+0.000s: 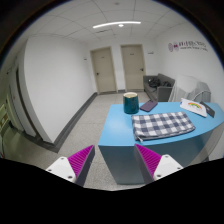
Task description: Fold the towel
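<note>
**Checked towel on blue table, ahead of an empty gripper**

Checked towel [162, 124], dark-and-light plaid, lying flat on a blue table [120, 140]. Roughly rectangular, long axis running across the view, near edge close to the table's front edge. Appears already folded at least once or laid in a compact patch; layers too small to tell.

Beyond the towel, toward the far side of the table: a dark teal cup [131, 102], upright, apart from the cloth. Beside it, a small flat dark object, possibly a notebook. Further right, papers or a booklet [195, 107] near the table's far end.

Gripper [115, 163] held well back from the table, raised, fingers spread wide with nothing between them but floor and the table's near corner. Magenta pads [80, 160] visible on both inner faces.

Key relation: towel lies ahead and to the right of the fingers, not centred between them. Likely next need: moving forward and rightward, then down onto a near edge or corner of the cloth.

Around: pale walls, two closed doors [118, 68], a ceiling light, grey floor.
</note>
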The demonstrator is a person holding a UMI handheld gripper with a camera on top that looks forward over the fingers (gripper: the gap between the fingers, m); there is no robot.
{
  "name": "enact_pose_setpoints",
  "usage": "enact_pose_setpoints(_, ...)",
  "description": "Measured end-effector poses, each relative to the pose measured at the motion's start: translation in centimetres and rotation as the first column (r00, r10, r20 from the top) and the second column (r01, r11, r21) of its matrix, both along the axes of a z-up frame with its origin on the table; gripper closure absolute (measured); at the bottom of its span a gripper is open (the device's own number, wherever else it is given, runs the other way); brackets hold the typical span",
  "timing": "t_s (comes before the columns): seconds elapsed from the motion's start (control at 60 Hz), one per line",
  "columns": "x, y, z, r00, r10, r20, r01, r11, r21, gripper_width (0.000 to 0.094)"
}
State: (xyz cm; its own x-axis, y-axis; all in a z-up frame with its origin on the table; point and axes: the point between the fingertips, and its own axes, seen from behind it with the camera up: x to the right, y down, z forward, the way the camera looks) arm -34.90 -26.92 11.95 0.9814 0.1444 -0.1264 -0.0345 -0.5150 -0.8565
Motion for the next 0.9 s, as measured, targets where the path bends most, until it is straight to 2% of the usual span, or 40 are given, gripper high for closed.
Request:
enact_pose_setpoints(0.2,1.5,3.1,-1.8,1.0,-0.007,0.016,0.007,1.0,-0.016,0.0114)
enact_pose_setpoints(0.333,2.8,6.1,-3.5,0.999,0.016,0.036,-0.016,1.0,-0.026,0.0121)
enact_pose_setpoints(0.467,5.2,12.9,-7.7,0.995,0.039,0.096,-0.038,0.999,-0.017,0.0139)
enact_pose_setpoints(0.633,5.0,19.3,-11.4,0.992,0.086,0.09,-0.083,0.996,-0.032,0.0213)
enact_pose_setpoints(0.667,5.2,20.3,-12.0,0.991,0.094,0.098,-0.091,0.995,-0.032,0.0241)
enact_pose_setpoints(0.717,5.8,21.4,-12.8,0.988,0.093,0.12,-0.09,0.995,-0.033,0.0333)
enact_pose_setpoints(0.733,6.0,21.8,-13.0,0.987,0.091,0.129,-0.088,0.996,-0.027,0.033)
enact_pose_setpoints(0.75,6.2,21.9,-13.0,0.986,0.088,0.14,-0.086,0.996,-0.019,0.0412)
enact_pose_setpoints(0.783,6.6,22.3,-13.1,0.983,0.083,0.165,-0.082,0.997,-0.014,0.0515)
enact_pose_setpoints(0.8,6.9,22.4,-13.2,0.981,0.078,0.177,-0.077,0.997,-0.013,0.0542)
enact_pose_setpoints(0.817,7.2,22.5,-13.2,0.979,0.07,0.19,-0.07,0.998,-0.01,0.0607)
enact_pose_setpoints(0.85,7.7,22.7,-13.2,0.978,0.052,0.204,-0.054,0.999,0.002,0.0655)
enact_pose_setpoints(0.867,8.0,22.8,-13.1,0.977,0.038,0.208,-0.041,0.999,0.009,0.076)
enact_pose_setpoints(0.9,8.5,23.0,-13.1,0.977,0.014,0.213,-0.02,0.999,0.026,0.0837)
